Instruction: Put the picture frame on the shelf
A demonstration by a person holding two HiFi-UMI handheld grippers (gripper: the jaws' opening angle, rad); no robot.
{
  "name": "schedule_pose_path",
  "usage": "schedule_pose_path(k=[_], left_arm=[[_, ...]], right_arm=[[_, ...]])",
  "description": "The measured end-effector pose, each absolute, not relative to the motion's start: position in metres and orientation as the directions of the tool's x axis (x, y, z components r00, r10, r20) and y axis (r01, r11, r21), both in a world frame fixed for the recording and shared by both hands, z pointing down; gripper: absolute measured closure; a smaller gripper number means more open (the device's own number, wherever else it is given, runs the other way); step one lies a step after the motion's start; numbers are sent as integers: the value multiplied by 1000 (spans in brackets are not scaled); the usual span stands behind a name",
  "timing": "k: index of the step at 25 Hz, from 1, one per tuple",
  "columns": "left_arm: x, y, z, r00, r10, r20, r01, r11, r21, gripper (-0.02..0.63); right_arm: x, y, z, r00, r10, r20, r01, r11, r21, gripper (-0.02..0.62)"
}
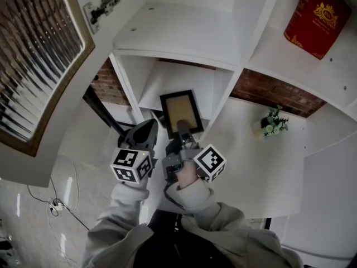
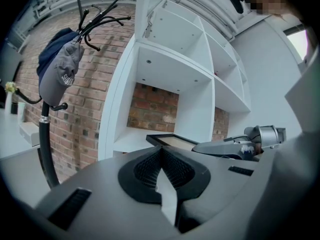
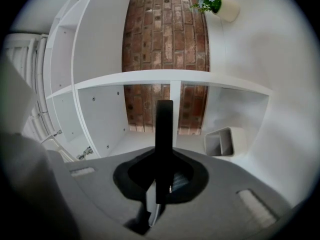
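Observation:
The picture frame (image 1: 181, 111), black with a tan panel, is held out in front of an open compartment of the white shelf unit (image 1: 184, 38). My right gripper (image 1: 183, 129) is shut on its near edge. In the right gripper view the frame (image 3: 163, 134) shows edge-on as a dark bar rising from between the jaws (image 3: 162, 159). My left gripper (image 1: 149, 129) hangs just left of the frame, shut with nothing in it; its closed jaws (image 2: 161, 153) show in the left gripper view, with the frame (image 2: 172, 140) and the right gripper (image 2: 240, 145) beyond them.
A red box (image 1: 317, 17) stands in an upper right compartment. A small potted plant (image 1: 272, 123) sits on a white surface to the right. A white bin (image 3: 223, 141) lies inside one compartment. A coat stand with a grey cap (image 2: 62, 69) stands left of the shelf by the brick wall.

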State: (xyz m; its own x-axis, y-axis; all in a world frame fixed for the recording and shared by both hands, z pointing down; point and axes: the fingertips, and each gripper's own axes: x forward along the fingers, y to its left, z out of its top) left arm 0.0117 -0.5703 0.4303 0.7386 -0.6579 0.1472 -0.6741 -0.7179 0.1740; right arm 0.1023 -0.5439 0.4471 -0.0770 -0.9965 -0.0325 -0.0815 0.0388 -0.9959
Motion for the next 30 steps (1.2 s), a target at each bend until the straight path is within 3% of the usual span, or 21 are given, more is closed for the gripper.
schedule_pose_path(k=[30], left_arm=[[14, -586, 426, 729, -671, 139, -685, -707, 178, 603]], right_arm=[[115, -579, 449, -45, -999, 12, 7, -12, -1000, 572]])
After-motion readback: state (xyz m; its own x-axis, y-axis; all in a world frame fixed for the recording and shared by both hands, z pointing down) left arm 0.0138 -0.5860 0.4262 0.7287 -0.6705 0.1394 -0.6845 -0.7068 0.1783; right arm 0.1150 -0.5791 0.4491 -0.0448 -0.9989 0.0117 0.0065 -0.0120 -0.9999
